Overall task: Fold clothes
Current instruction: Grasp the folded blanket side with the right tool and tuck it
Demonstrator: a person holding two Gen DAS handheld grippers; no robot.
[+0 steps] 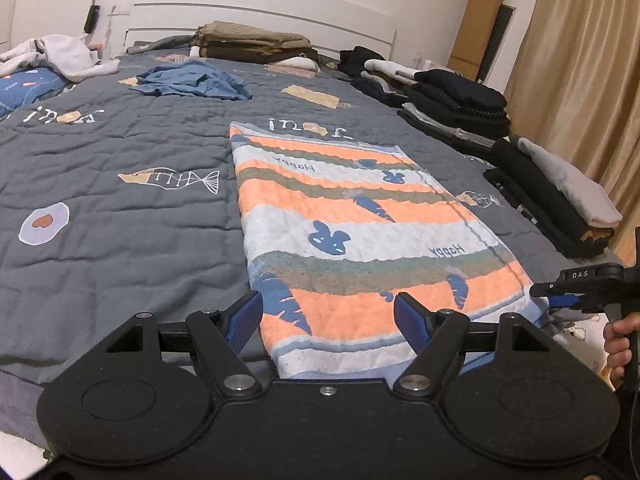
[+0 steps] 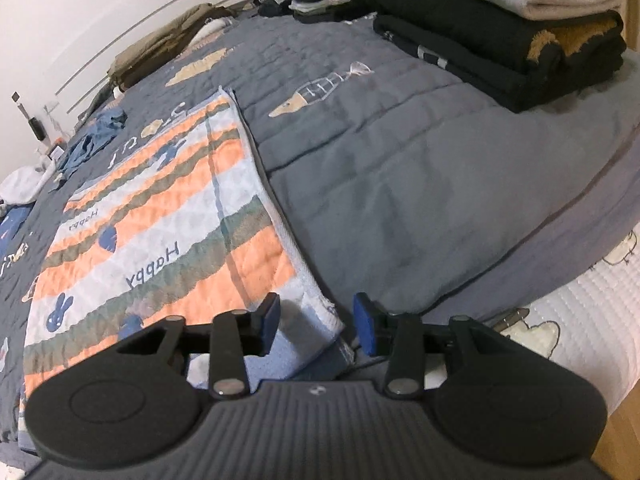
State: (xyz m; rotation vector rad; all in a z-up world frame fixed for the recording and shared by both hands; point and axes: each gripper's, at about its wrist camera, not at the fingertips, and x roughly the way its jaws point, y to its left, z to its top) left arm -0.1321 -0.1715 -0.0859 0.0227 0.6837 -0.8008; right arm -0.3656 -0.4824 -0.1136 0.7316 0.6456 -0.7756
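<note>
A folded cloth (image 1: 352, 216) with orange, white and green stripes, blue carrots and rabbits lies flat on the grey quilted bedspread (image 1: 120, 208). My left gripper (image 1: 328, 304) is open, its blue pads straddling the cloth's near edge just above it. In the right wrist view the same cloth (image 2: 160, 232) runs off to the left. My right gripper (image 2: 318, 308) is open around the cloth's near right corner, one pad over the cloth and one over the bedspread (image 2: 400, 184). A hand (image 1: 618, 340) holds the right gripper's handle (image 1: 576, 284) at the right.
Stacks of folded dark and grey clothes (image 1: 556, 196) (image 2: 500, 28) line the bed's right side. A crumpled blue garment (image 1: 192, 80), a brown folded pile (image 1: 252, 42) and white clothes (image 1: 52, 56) lie near the headboard. A curtain (image 1: 580, 60) hangs at the right.
</note>
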